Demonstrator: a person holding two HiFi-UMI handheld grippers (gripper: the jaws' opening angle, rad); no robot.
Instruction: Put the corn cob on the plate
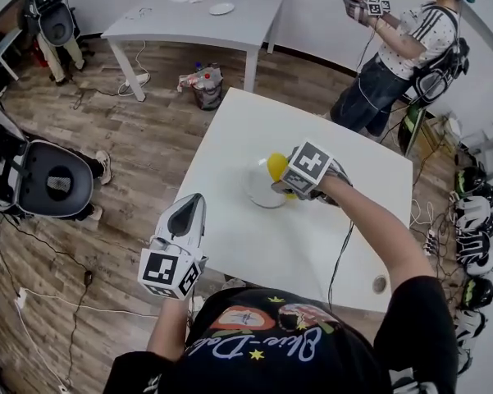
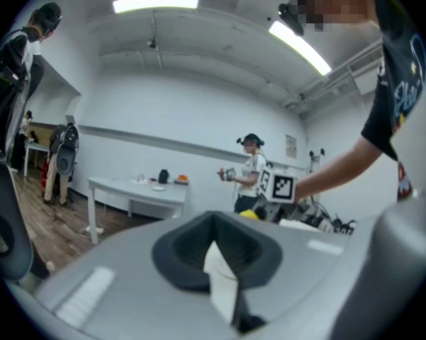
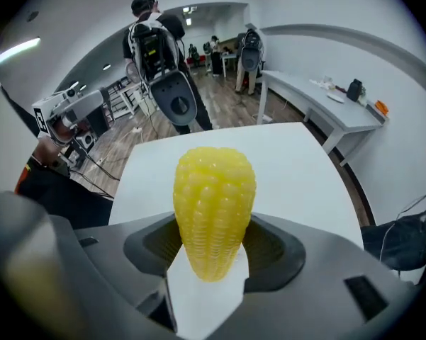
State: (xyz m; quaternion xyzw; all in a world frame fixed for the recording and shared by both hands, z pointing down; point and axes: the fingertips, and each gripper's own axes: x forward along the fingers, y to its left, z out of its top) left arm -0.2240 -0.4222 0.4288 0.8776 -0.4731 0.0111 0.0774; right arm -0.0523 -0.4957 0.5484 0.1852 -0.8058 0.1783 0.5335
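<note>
A yellow corn cob [image 1: 276, 166] sticks out of my right gripper [image 1: 285, 179], whose jaws are shut on its lower end. It hangs just above the white plate [image 1: 258, 191] in the middle of the white table [image 1: 230, 138]. In the right gripper view the corn cob [image 3: 214, 204] stands upright between the jaws of the right gripper [image 3: 211, 264], and the plate is hidden. My left gripper [image 1: 193, 205] is held over the table's near left edge, shut and with nothing in it. In the left gripper view the left gripper [image 2: 223, 282] points across the room at the corn cob [image 2: 249, 214].
Another person [image 1: 394, 48] stands beyond the table's far right corner holding grippers. A second white table [image 1: 189, 19] with small items is at the back. A dark chair-like rig [image 1: 53, 179] sits on the wooden floor at left. Gear lies along the right wall [image 1: 476, 212].
</note>
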